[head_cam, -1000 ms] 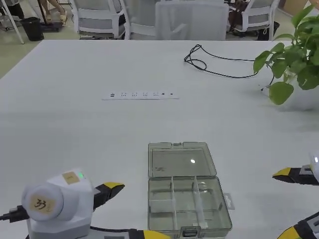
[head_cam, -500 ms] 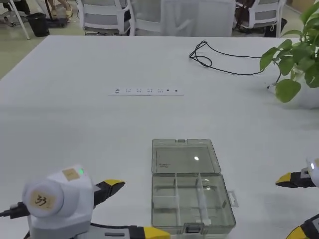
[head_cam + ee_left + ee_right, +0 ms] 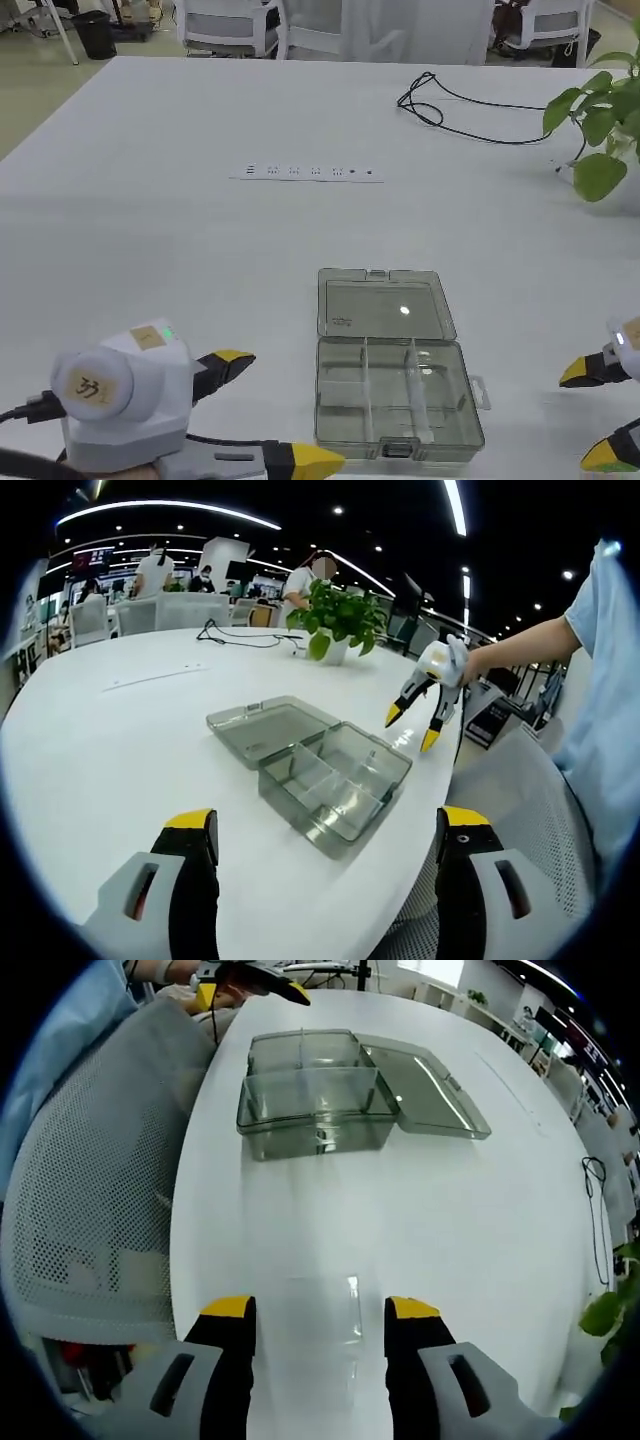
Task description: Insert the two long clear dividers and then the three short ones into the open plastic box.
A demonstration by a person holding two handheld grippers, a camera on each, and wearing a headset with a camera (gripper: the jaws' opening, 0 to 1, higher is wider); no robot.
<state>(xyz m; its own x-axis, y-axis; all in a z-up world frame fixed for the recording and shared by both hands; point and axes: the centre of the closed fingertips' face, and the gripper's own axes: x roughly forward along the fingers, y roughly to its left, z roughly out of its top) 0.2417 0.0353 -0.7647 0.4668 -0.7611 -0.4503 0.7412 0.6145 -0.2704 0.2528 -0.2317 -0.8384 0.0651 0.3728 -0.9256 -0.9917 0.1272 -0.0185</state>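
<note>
Box (image 3: 322,395) is laid open on the tabletop (image 3: 150,230) for loading; right claw (image 3: 320,1306) is spread over a flat clear divider (image 3: 326,1345), left claw (image 3: 327,818) spread, empty.

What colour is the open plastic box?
Translucent smoky grey-green; the box shows best in the head view.

box (image 3: 340,392) on table (image 3: 150,230), near edge | dividers (image 3: 413,388) in box | power strip (image 3: 310,172) behind box | cable (image 3: 455,105), plant (image 3: 600,120) far right
</note>
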